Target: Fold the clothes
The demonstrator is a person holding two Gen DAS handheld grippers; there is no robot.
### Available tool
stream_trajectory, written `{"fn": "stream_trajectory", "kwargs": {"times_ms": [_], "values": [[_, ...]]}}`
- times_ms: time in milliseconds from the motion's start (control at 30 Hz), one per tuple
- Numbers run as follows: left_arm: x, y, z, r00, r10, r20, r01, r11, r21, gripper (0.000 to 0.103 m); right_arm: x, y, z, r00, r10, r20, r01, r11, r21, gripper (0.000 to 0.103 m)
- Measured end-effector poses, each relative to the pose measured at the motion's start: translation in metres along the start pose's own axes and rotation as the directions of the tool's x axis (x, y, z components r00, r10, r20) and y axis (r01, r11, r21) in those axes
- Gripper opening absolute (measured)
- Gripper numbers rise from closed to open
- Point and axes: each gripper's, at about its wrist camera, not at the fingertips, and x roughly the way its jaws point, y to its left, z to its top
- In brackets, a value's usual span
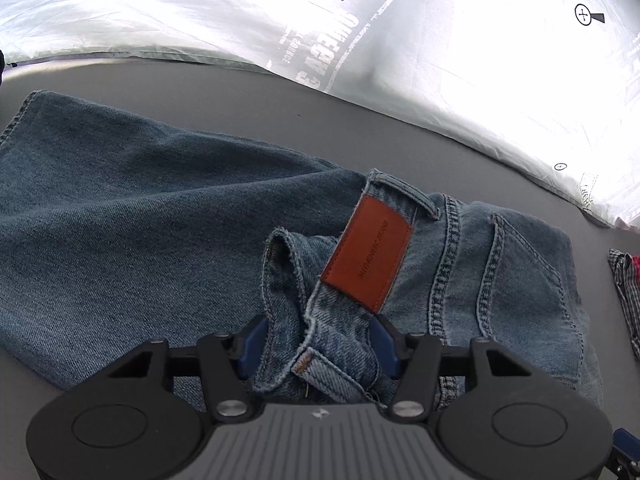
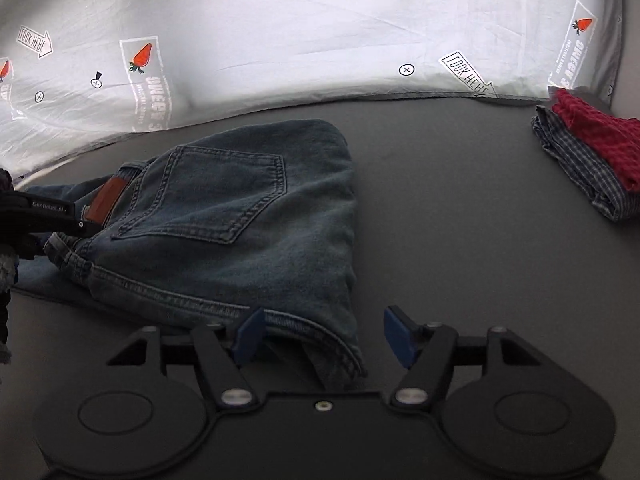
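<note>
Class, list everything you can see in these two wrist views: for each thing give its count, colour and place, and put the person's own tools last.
jeans: one pair, blue denim, partly folded on the grey surface, back pocket up.
leather patch: one, brown, on the jeans' waistband.
checked garment: one, blue-and-white, folded at far right.
red cloth: one, red, on top of the checked garment.
printed sheet: one, white with carrot prints, behind the surface.
grey surface: one, dark grey, beneath everything.
left tool: one, black with blue pads, around the waistband; grip unclear.
right tool: one, black with blue pads, open at the jeans' near edge.
</note>
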Motion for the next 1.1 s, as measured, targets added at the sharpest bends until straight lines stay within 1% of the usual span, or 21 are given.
{"fn": "stream_trajectory", "kwargs": {"times_ms": [33, 67, 100, 133, 200, 233, 300, 367, 433, 500, 600, 633, 733, 767, 800, 833, 900, 933, 1000, 1100], "values": [[-0.001, 0.001, 0.0, 1.0, -0.002, -0.001, 0.002, 1.0, 0.001, 0.057, 0.002, 0.006, -0.003, 0.999, -0.034, -0.006, 0.034, 0.999, -0.031, 0.069], [-0.002, 0.002, 0.0, 1.0, -0.004, -0.001, 0.004, 1.0, 0.001, 0.057, 0.008, 0.008, -0.004, 0.995, -0.097, -0.014, 0.096, 0.993, -0.069, 0.069], [-0.002, 0.002, -0.001, 1.0, -0.007, 0.0, 0.007, 1.0, 0.0, 0.057, 0.013, 0.01, -0.005, 0.99, -0.141, -0.018, 0.139, 0.985, -0.099, 0.068], [-0.003, 0.004, -0.002, 1.0, -0.009, 0.001, 0.009, 1.0, -0.004, 0.058, 0.019, 0.007, -0.004, 0.985, -0.172, -0.014, 0.169, 0.979, -0.11, 0.067], [-0.004, 0.007, -0.002, 1.0, -0.012, 0.003, 0.013, 1.0, -0.01, 0.058, 0.025, 0.0, -0.002, 0.979, -0.203, 0.004, 0.202, 0.972, -0.117, 0.067], [-0.004, 0.008, -0.002, 1.0, -0.011, 0.004, 0.011, 1.0, -0.009, 0.058, 0.027, 0.0, -0.002, 0.975, -0.222, 0.015, 0.222, 0.965, -0.137, 0.069], [-0.005, 0.007, -0.003, 1.0, -0.006, 0.009, 0.006, 1.0, -0.003, 0.058, 0.031, 0.006, -0.006, 0.97, -0.236, 0.052, 0.242, 0.947, -0.212, 0.069], [-0.005, 0.006, -0.005, 1.0, 0.0, 0.015, 0.0, 1.0, 0.004, 0.058, 0.037, 0.017, -0.011, 0.966, -0.241, 0.094, 0.258, 0.915, -0.31, 0.069], [-0.002, 0.004, -0.006, 1.0, 0.004, 0.019, -0.004, 1.0, 0.007, 0.058, 0.044, 0.029, -0.016, 0.953, -0.259, 0.157, 0.301, 0.869, -0.393, 0.069], [-0.002, 0.003, -0.006, 1.0, 0.006, 0.022, -0.006, 1.0, 0.012, 0.059, 0.054, 0.039, -0.018, 0.925, -0.303, 0.227, 0.376, 0.814, -0.443, 0.069], [0.0, 0.001, -0.007, 1.0, 0.012, 0.026, -0.013, 1.0, 0.027, 0.059, 0.074, 0.045, -0.021, 0.867, -0.389, 0.311, 0.496, 0.723, -0.48, 0.069], [0.0, 0.001, -0.007, 1.0, 0.015, 0.026, -0.016, 0.999, 0.033, 0.059, 0.082, 0.046, -0.021, 0.844, -0.42, 0.333, 0.536, 0.69, -0.487, 0.066], [0.002, -0.002, -0.008, 0.999, 0.022, 0.028, -0.023, 0.999, 0.044, 0.059, 0.09, 0.042, -0.018, 0.814, -0.453, 0.364, 0.58, 0.651, -0.489, 0.064], [0.003, -0.002, -0.008, 0.999, 0.022, 0.027, -0.023, 0.999, 0.045, 0.059, 0.091, 0.041, -0.019, 0.79, -0.472, 0.391, 0.613, 0.612, -0.5, 0.064], [0.003, -0.002, -0.008, 0.999, 0.021, 0.025, -0.022, 0.999, 0.046, 0.059, 0.091, 0.04, -0.022, 0.773, -0.48, 0.415, 0.635, 0.575, -0.517, 0.065], [0.003, -0.004, -0.008, 0.999, 0.024, 0.025, -0.025, 0.999, 0.043, 0.059, 0.091, 0.038, -0.025, 0.761, -0.483, 0.433, 0.648, 0.544, -0.533, 0.065], [0.003, -0.008, -0.011, 0.999, 0.031, 0.025, -0.032, 0.999, 0.037, 0.059, 0.087, 0.034, -0.027, 0.743, -0.492, 0.454, 0.669, 0.508, -0.542, 0.065], [0.004, -0.012, -0.012, 1.0, 0.021, 0.021, -0.022, 0.999, 0.04, 0.059, 0.084, 0.03, -0.027, 0.73, -0.501, 0.464, 0.682, 0.491, -0.543, 0.065], [0.005, -0.023, -0.016, 1.0, -0.007, 0.008, 0.007, 0.999, 0.049, 0.059, 0.079, 0.013, -0.025, 0.693, -0.539, 0.479, 0.718, 0.455, -0.527, 0.065], [0.01, -0.05, -0.03, 0.995, -0.098, -0.024, 0.099, 0.991, 0.089, 0.059, 0.068, -0.032, -0.016, 0.648, -0.633, 0.424, 0.753, 0.447, -0.482, 0.066]]}}
